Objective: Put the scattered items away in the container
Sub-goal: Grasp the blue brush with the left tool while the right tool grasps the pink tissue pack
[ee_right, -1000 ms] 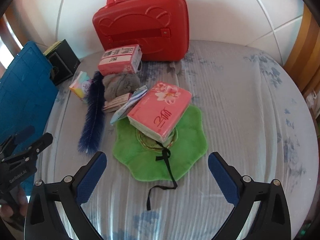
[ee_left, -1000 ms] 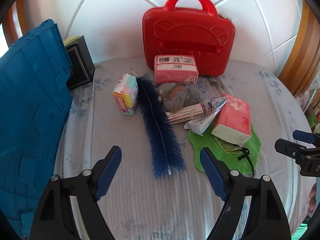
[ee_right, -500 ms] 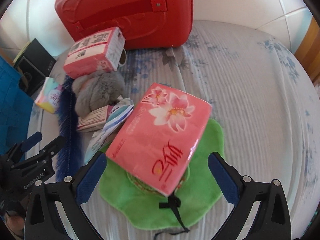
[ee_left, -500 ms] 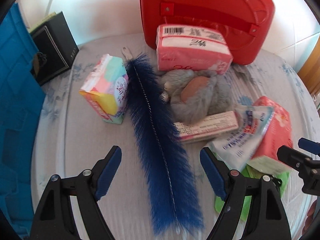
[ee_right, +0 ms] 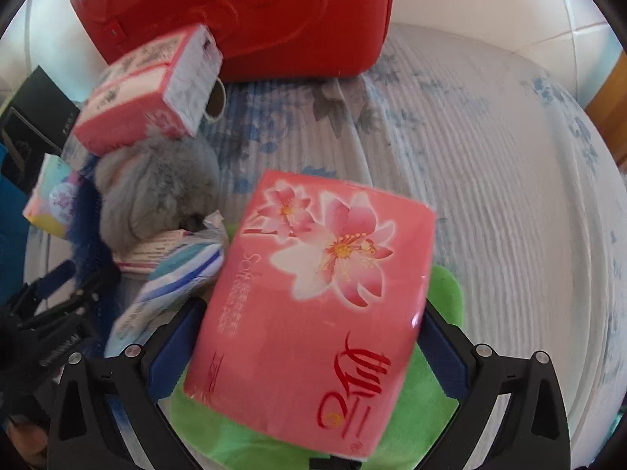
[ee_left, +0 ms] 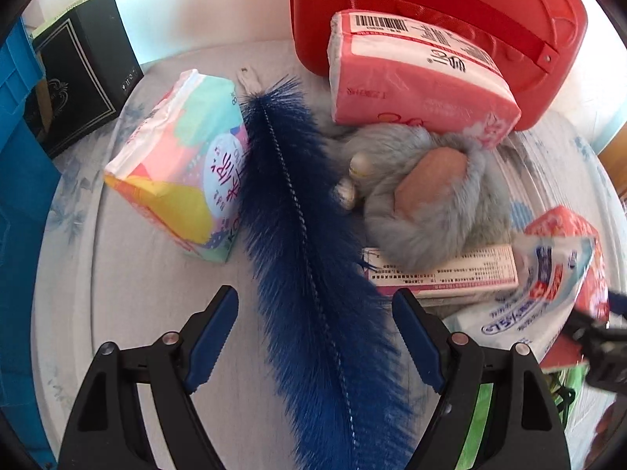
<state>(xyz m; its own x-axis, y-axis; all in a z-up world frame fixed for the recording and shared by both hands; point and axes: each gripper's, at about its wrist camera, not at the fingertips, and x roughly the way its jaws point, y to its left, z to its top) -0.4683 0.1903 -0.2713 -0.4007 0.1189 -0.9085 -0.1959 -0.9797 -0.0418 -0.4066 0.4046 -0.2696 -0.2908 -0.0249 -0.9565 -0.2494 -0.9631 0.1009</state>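
A long dark blue brush (ee_left: 309,258) lies on the pale cloth, and my left gripper (ee_left: 315,309) is open with one finger on each side of it. My right gripper (ee_right: 309,333) is open around a pink flowered tissue pack (ee_right: 313,305) that rests on a green cloth (ee_right: 392,431). Nearby lie a grey fur toy (ee_left: 435,203), a colourful tissue pack (ee_left: 184,168), a pink tissue pack with a barcode (ee_left: 415,82), a flat pink box (ee_left: 446,274) and a white-blue pouch (ee_left: 537,297). A blue crate (ee_left: 15,196) stands at the left.
A red hard case (ee_left: 450,11) stands against the white padded backboard behind the items. A black box (ee_left: 78,70) sits at the back left beside the crate. Wooden frame shows at the right edge (ee_right: 611,90). Bare cloth lies to the right (ee_right: 529,196).
Both grippers have moved forward and down. The left now straddles the blue brush; the right now has the flowered tissue pack between its fingers. Nothing has been picked up.
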